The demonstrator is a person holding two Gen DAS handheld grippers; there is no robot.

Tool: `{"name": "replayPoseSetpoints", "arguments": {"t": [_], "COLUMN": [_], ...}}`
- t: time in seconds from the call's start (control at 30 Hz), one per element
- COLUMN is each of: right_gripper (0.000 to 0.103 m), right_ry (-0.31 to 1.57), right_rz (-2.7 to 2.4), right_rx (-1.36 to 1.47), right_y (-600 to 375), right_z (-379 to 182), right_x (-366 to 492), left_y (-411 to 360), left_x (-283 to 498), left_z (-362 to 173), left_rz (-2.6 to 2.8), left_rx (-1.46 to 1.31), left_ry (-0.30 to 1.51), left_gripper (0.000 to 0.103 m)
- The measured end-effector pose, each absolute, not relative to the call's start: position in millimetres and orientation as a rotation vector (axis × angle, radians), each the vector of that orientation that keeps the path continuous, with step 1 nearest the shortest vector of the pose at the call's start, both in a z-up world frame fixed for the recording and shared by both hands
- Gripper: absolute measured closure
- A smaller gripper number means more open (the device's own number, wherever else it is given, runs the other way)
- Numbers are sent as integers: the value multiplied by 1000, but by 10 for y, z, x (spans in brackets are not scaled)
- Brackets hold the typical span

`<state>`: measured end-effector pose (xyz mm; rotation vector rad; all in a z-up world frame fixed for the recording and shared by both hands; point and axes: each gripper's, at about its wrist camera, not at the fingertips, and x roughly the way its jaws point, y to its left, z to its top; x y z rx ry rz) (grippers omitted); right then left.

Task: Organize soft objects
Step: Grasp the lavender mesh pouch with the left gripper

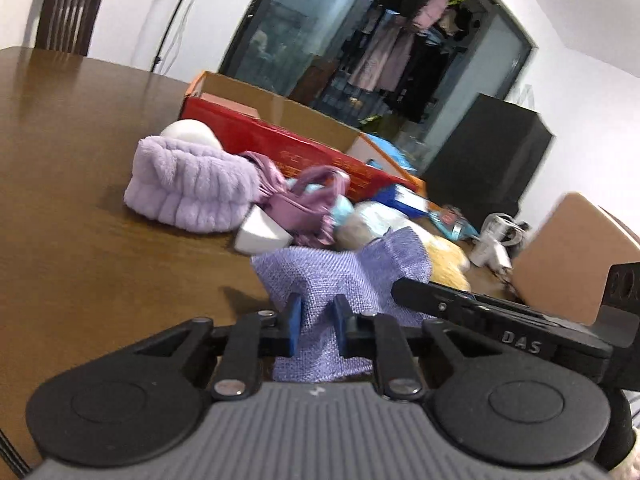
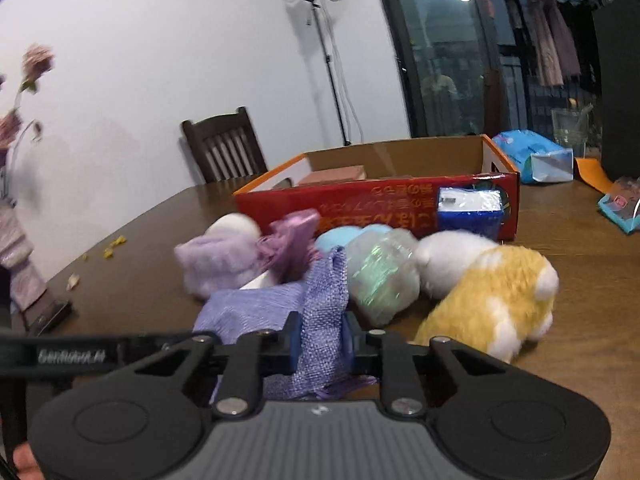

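Observation:
Both grippers are shut on the same lilac woven cloth (image 1: 340,272), held above the wooden table (image 1: 80,220). My left gripper (image 1: 317,320) pinches one part of it. My right gripper (image 2: 322,340) pinches another part of the cloth (image 2: 320,312). Behind the cloth lie a fluffy purple headband (image 1: 192,188), a pink-purple satin bag (image 1: 304,204), a clear wrapped bundle (image 2: 380,276), a white plush (image 2: 448,260) and a yellow plush (image 2: 496,296). An open red cardboard box (image 2: 380,196) stands behind them.
A blue tissue pack (image 2: 468,212) leans against the box front. Blue packets (image 2: 532,156) and a snack pack (image 2: 620,208) lie at the right. A brown cardboard box (image 1: 572,256) and a white charger (image 1: 492,240) are near my left gripper's right. A chair (image 2: 224,148) stands behind the table.

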<state>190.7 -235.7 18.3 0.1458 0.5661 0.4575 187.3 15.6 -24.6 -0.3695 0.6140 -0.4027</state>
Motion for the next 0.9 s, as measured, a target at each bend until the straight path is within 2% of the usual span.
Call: {"name": "replayPoseSetpoints", "arguments": {"t": [0.2,0.27,0.33,0.43,0.57,0.63,0.7,0.77,0.83,0.9], "right_gripper": [82,78,78,71,59,59,59,59,60,60], "right_ry": [569,561,536,519,532,548,566,585,578,579], "right_rz": [507,498,472,441,394,356,333,330,321,325], "right_rx": [199,208,212,225,204,169,131,93,53,37], "right_y": [-2459,-2482,-2530,-2588,-2519,-2444,-2377,-2308,-2255,-2234], "right_z": [250,266,311,321,189,91,5,-69,-93,-91], "right_x": [1222,1048,936,946,1092,1178,1224,1247,1231,1224], "left_y": [160,158,150,180,227,245,252,243,223,201], "left_x": [1294,1160,1075,1055,1116,1147,1161,1167,1161,1148], "left_z": [-199,-203,-210,-247,-288,-297,-298,-297,-287,-293], "left_rz": [-441,-433,-424,-409,-390,-399,-416,-437,-456,-467], "left_rx": [-350,-322,-288,-289,-306,-313,-315,-309,-297,-288], "left_ry": [599,578,567,576,586,589,590,592,586,581], "left_gripper": [84,61,55,48,50,52,57,68,75,79]}}
